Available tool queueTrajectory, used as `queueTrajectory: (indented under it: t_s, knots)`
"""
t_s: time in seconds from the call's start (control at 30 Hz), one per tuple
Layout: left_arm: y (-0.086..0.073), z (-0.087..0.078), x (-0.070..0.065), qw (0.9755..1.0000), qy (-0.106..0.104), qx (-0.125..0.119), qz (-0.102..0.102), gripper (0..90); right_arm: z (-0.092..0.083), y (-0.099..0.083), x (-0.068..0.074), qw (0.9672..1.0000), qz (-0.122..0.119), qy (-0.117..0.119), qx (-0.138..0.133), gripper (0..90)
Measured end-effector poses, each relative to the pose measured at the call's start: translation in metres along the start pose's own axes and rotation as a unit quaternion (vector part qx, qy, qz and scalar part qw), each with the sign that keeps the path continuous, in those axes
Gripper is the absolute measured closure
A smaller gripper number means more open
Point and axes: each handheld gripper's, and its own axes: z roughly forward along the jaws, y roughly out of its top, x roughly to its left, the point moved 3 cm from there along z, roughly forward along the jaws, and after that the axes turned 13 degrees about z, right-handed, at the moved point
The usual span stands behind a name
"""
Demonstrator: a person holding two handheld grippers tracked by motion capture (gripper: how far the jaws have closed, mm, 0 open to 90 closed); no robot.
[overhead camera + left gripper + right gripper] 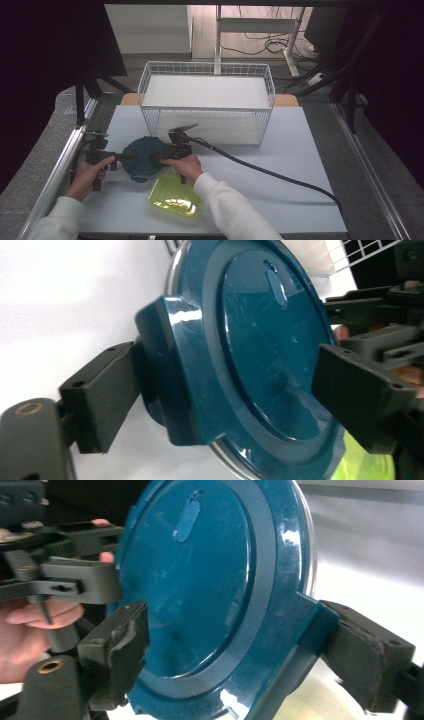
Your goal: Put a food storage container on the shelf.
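A round dark teal lid (145, 156) with two latch flaps sits on a clear-rimmed container on the white table, front left. My left gripper (121, 157) comes in from the left and holds the lid's left flap (170, 375), one jaw against the flap's outer face and the other on the lid top; in its own view the left gripper (230, 395) spans the flap. My right gripper (162, 157) meets the lid from the right. In its own view the right gripper (245, 660) clamps the opposite flap (300, 635) the same way.
A yellow-green translucent tray (175, 196) lies just in front of the lid, under my right forearm. A white wire basket (207, 63) stands behind, at the table's far middle. The right gripper's black cable (260, 170) trails off to the right. A metal rail (60, 165) runs along the left edge.
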Motion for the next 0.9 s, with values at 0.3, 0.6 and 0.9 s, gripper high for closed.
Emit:
queueTrajectory:
  t_s: [0.3,0.6,0.9]
  knots:
    - [-0.0041,0.0011,0.004,0.9996,-0.009,-0.009,-0.026,22.7,0.0014,0.0002,-0.0041,0.9998,0.019,0.001,0.009,23.5]
    - [-0.0025,0.0016,0.0037,0.9983,-0.009,-0.017,-0.055,26.6,-0.0005,0.0008,-0.0041,0.9994,0.033,-0.002,0.008,26.1]
    - [-0.0031,-0.0047,0.0013,0.998,-0.005,-0.022,-0.059,30.1,-0.0024,0.0015,-0.0017,0.999,0.045,0.0,-0.004,29.4]
